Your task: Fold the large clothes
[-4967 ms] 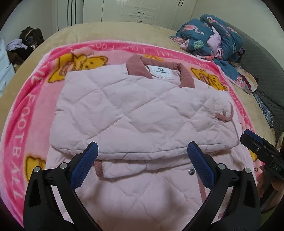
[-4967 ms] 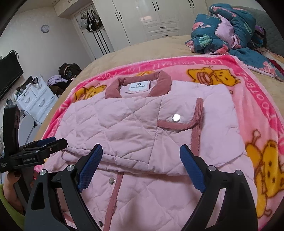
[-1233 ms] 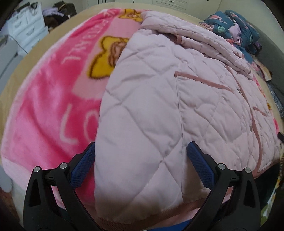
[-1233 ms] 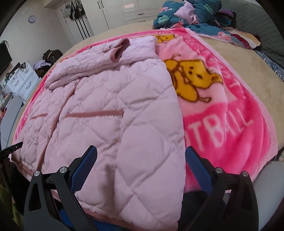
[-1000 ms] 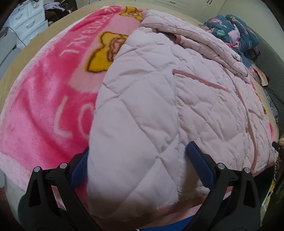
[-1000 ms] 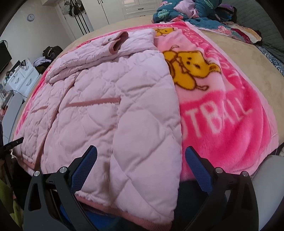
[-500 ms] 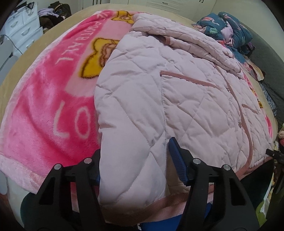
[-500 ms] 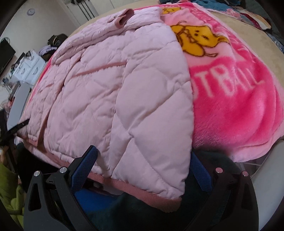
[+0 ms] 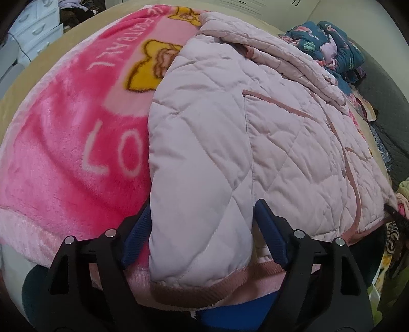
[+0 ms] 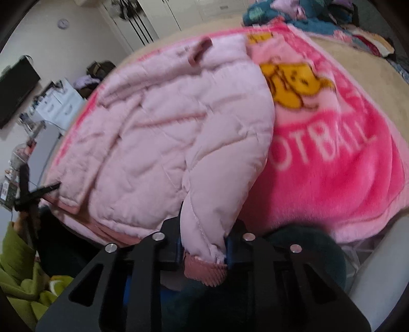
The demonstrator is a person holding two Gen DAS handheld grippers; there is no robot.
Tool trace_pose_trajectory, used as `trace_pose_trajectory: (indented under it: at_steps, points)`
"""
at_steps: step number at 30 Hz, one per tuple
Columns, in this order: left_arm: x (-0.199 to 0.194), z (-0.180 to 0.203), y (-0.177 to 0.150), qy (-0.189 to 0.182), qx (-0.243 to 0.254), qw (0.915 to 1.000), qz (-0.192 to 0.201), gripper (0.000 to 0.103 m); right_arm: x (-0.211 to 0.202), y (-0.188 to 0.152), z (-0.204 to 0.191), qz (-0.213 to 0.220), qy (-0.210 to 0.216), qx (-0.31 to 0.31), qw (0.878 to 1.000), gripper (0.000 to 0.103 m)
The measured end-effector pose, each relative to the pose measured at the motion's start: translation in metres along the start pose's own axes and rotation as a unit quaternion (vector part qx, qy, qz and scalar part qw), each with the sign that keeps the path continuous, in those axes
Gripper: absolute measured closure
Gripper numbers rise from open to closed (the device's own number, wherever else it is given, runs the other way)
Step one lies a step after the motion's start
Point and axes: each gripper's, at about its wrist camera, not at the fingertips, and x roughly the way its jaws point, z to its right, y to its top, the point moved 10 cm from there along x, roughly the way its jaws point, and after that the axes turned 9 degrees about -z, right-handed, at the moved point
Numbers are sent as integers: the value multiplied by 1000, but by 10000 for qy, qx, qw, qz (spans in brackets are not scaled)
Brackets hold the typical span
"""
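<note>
A pale pink quilted jacket (image 9: pixel 230 122) lies on a bright pink bear-print blanket (image 9: pixel 64 153) over the bed, its sleeves folded across the chest at the far end. My left gripper (image 9: pixel 202 237) stands over the jacket's near left hem corner. Its jaws are opening, but the blue pads (image 9: pixel 271 237) still squeeze the puffy corner from both sides. In the right wrist view, which is blurred, my right gripper (image 10: pixel 204 252) is closing tight on the other hem corner of the jacket (image 10: pixel 166 140). The darker pink ribbed hem (image 10: pixel 204 273) pokes out below the pads.
A heap of dark blue patterned clothes (image 9: pixel 332 40) lies at the bed's far right beside a grey quilted cover (image 9: pixel 383 107). White drawers (image 9: pixel 38 33), a wall TV (image 10: pixel 15 84) and wardrobes (image 10: pixel 153 20) stand beyond the bed. A green sleeve (image 10: pixel 20 281) shows at lower left.
The right gripper went from wide open to clamped on the hem corner and lifted it slightly. The left jaws narrowed onto their corner, then widened a little.
</note>
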Motion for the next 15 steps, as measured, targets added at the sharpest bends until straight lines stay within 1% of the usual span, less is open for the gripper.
trace_pose_trajectory:
  at_steps: [1,3,4,5,7,10,15]
  points:
    - [0,2,0,-38,2,10000,-8,45,-6,6,-2,124,86,11,9999,83]
    - [-2,6,0,-182,-45,9998,-3,58,-19,19,-7,389,237,8,9990,83]
    - [-4,7,1,-142,-31,9999,17,67,-23,24,-9,467,278,3,9985,83]
    - [-6,9,1,-155,-10,9999,36,70,-27,30,-12,550,319,-13,9980,83]
    - [-12,14,4,-184,23,9998,105,83,-34,39,-15,695,366,-46,9969,83]
    - [-27,24,11,-199,93,9992,322,91,-39,49,-19,798,401,-79,9960,84]
    - [-57,42,33,-211,296,9964,770,93,-46,57,-20,949,418,-70,9946,84]
